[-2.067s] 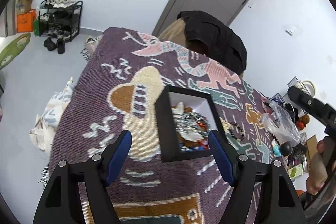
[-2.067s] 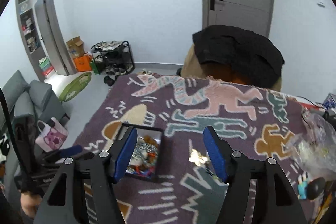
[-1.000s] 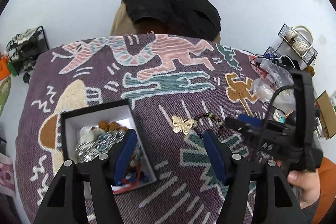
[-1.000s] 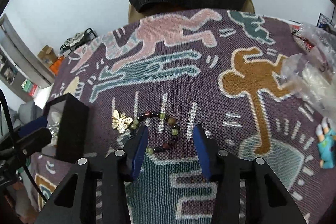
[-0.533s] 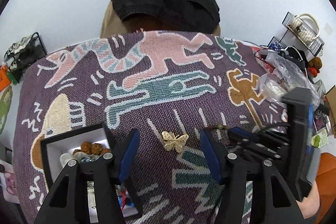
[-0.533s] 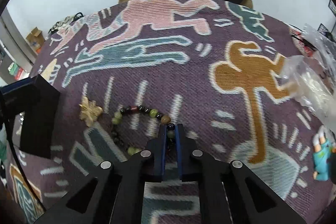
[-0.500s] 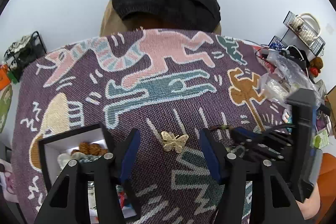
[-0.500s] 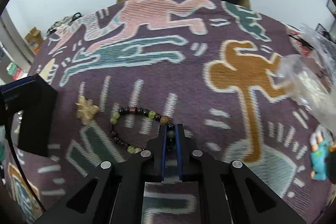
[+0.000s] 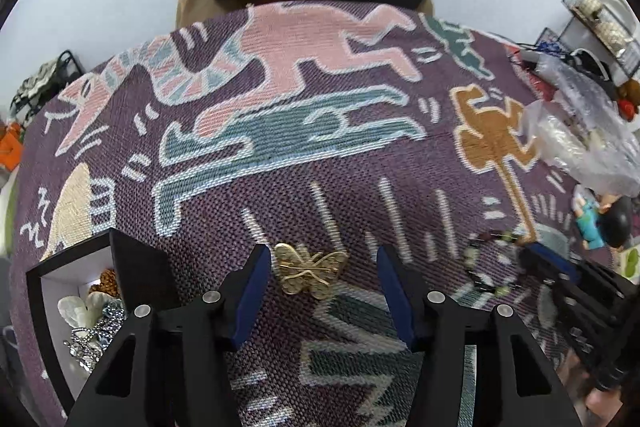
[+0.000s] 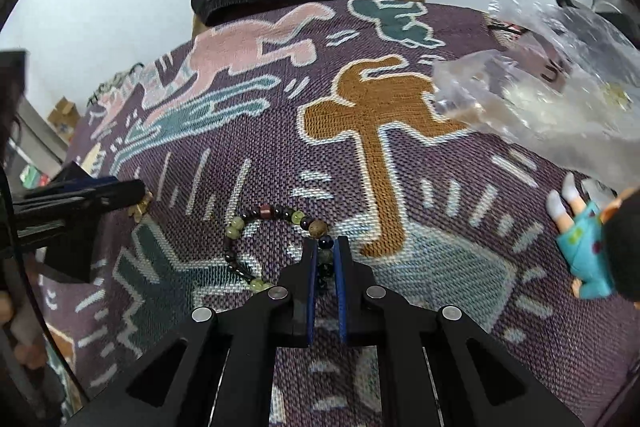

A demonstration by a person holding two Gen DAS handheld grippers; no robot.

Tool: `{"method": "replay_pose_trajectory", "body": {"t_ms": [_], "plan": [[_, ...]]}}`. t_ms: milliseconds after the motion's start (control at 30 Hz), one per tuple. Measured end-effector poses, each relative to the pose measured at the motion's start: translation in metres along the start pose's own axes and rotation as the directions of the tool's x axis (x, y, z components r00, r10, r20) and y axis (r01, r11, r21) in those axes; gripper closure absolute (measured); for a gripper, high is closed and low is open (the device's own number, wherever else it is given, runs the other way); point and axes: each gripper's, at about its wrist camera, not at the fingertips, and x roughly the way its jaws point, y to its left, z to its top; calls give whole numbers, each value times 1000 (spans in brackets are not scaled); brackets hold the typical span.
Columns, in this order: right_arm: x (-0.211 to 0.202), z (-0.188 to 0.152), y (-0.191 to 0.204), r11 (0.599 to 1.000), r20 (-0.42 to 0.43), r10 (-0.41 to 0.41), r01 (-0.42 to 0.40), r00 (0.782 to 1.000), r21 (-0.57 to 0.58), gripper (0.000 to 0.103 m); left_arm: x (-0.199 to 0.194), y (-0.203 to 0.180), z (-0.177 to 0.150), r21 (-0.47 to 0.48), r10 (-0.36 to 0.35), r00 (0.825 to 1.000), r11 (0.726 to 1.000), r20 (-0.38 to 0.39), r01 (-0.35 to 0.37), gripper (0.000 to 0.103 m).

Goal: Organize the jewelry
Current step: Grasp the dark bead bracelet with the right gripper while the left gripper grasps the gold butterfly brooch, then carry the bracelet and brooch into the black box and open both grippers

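The left gripper (image 9: pixel 322 281) points steeply down at the cloth, its blue-padded jaws having just been closing a little yet standing well apart with a gap between them, the pads pressing on nothing; the right gripper (image 10: pixel 324 253) also tilts steeply down, its jaws drawn almost together and pinching one side of a bead bracelet (image 10: pixel 260 227); seen from the left wrist, the right gripper reaches in from the right edge, a bit of the hand (image 9: pixel 596 397) that bears it showing at the lower right corner.
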Motion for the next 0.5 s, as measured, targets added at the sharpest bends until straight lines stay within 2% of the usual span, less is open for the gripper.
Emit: {"method": "replay_pose_trajectory", "body": {"t_ms": [167, 333, 367, 400, 433, 500], "plan": [[-21, -6, -6, 998, 54, 42, -44, 998, 40, 94, 13, 3, 1, -29, 16, 999, 999, -40, -18, 46], [-44, -10, -6, 993, 112, 89, -97, 990, 72, 94, 19, -5, 1, -10, 37, 998, 999, -44, -37, 46], [-49, -10, -6, 991, 122, 96, -106, 988, 77, 94, 19, -7, 1, -4, 39, 998, 999, -43, -40, 48], [-53, -11, -5, 990, 132, 102, -114, 986, 80, 94, 19, -8, 1, 1, 57, 998, 998, -42, -57, 59], [-57, -11, -5, 989, 141, 108, -120, 984, 83, 94, 19, -7, 1, 3, 72, 997, 997, -41, -72, 61], [-64, -10, -3, 988, 158, 116, -130, 981, 86, 94, 16, -5, 2, -19, 42, 998, 999, -50, -43, 62]]}}
